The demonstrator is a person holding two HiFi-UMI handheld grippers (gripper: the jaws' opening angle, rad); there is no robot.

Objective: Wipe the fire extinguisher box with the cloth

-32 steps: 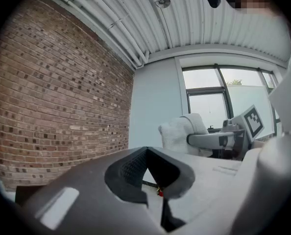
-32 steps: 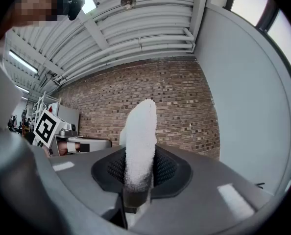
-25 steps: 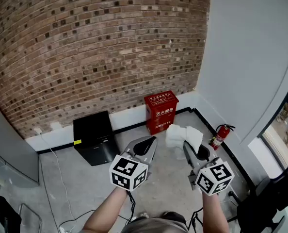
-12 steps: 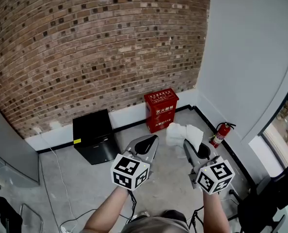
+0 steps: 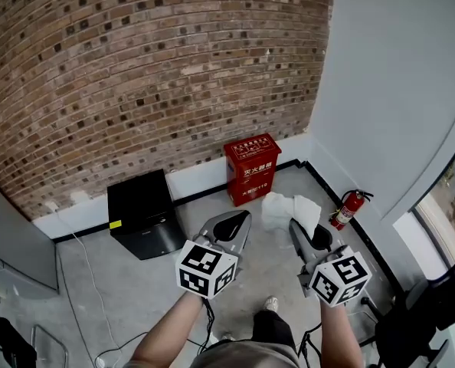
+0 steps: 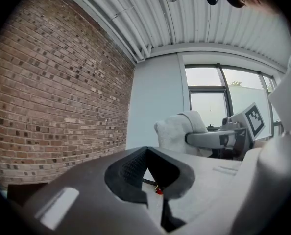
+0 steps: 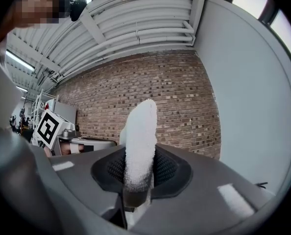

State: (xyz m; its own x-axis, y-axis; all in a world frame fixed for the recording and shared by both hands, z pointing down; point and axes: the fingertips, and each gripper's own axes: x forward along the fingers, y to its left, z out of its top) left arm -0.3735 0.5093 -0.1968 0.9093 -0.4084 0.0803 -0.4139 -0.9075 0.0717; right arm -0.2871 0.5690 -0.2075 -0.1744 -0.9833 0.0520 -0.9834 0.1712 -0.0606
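Currently the right gripper (image 5: 298, 234) is clamped on the white cloth (image 7: 139, 141), held in the air above the floor (image 5: 128, 282). The left gripper (image 5: 231, 227) has its jaws together, holding nothing. The red fire extinguisher box (image 5: 252, 169) stands at the floor's far edge against the brick wall, near the corner and apart from the cloth. 1 fire extinguisher (image 5: 348, 211) stands at the floor's right edge.

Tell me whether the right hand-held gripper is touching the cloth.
Touching. The right gripper view shows the white cloth clamped between the right hand-held gripper's jaws, its free end sticking up past them.
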